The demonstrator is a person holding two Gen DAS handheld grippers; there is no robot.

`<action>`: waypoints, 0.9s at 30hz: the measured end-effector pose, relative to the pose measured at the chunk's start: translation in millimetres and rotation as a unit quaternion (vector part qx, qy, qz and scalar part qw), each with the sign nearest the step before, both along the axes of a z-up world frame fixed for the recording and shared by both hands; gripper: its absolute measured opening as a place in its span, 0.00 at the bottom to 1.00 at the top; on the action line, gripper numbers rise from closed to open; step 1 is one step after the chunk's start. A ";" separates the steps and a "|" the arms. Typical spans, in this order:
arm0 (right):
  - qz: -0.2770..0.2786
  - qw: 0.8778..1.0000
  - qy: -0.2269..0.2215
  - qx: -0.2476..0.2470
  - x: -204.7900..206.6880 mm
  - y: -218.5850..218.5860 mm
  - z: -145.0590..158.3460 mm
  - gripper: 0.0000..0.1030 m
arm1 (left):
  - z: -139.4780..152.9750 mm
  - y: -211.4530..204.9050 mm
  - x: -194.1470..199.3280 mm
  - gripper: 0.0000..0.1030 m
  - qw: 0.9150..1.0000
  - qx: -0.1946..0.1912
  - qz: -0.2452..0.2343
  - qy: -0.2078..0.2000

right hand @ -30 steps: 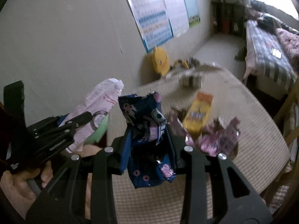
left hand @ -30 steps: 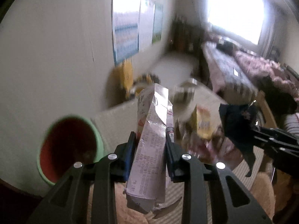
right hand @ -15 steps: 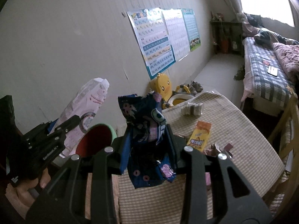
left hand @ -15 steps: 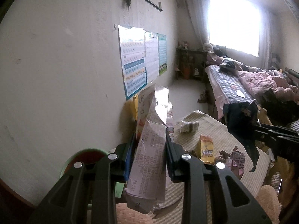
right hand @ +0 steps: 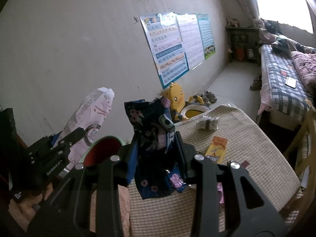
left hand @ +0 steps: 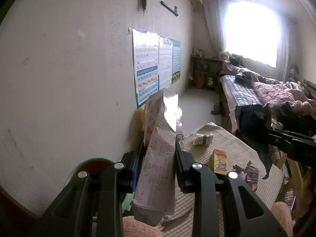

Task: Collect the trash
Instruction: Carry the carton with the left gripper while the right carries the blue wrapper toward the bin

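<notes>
My left gripper point(left hand: 159, 150) is shut on a crumpled pale pink printed wrapper point(left hand: 158, 158) that stands upright between its pads; the same wrapper point(right hand: 92, 116) shows at the left of the right wrist view. My right gripper point(right hand: 157, 144) is shut on a dark blue snack wrapper point(right hand: 156, 138) with pink marks, seen hanging dark at the right point(left hand: 254, 126) in the left wrist view. A green bin with a red inside point(right hand: 102, 150) sits low by the wall, under both grippers and partly hidden. On the checked table point(right hand: 246, 138) lie a yellow packet point(right hand: 216, 148), a small crumpled wad point(right hand: 207, 123) and pink scraps point(left hand: 249, 174).
A yellow duck-shaped child's seat point(right hand: 177, 100) stands beyond the table by the wall. Posters point(right hand: 173, 45) hang on the wall. A bed with a checked cover point(right hand: 282, 83) lies at the right, a dark shelf point(right hand: 243, 45) and a bright window behind. A wooden chair point(right hand: 304, 138) edges the table.
Both grippers have risen with their wrappers and tipped upward, so the bin and table sit lower in view and more wall shows. The earlier blur is gone; the grips are unchanged.
</notes>
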State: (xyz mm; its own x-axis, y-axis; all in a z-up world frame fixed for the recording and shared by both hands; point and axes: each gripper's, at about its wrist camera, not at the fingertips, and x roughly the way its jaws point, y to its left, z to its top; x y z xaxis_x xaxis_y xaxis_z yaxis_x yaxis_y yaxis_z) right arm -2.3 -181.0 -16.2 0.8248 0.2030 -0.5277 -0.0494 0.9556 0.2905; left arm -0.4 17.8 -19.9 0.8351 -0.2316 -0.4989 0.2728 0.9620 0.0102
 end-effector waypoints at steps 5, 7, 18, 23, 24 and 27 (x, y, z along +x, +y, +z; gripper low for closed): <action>0.011 1.000 0.003 -0.001 7.8 8.7 -0.4 0.33 | -2.0 4.7 1.4 0.26 1.000 -0.005 0.011 0.003; 0.014 1.000 0.004 -0.003 10.5 12.5 -0.8 0.33 | -2.2 5.2 1.7 0.26 1.000 -0.007 0.013 0.004; 0.031 0.999 0.022 -0.009 28.0 33.7 -9.0 0.33 | -8.9 19.5 8.5 0.26 0.999 -0.018 0.033 0.013; 0.045 0.999 0.030 -0.007 40.8 45.8 -12.8 0.33 | -12.1 30.9 11.1 0.26 0.999 -0.023 0.045 0.015; 0.048 0.998 0.031 -0.006 44.1 48.9 -13.1 0.33 | -12.7 33.6 11.7 0.26 0.998 -0.023 0.048 0.015; 0.060 0.998 0.029 -0.008 54.4 58.4 -13.0 0.33 | -14.0 43.9 13.9 0.26 0.998 -0.022 0.059 0.014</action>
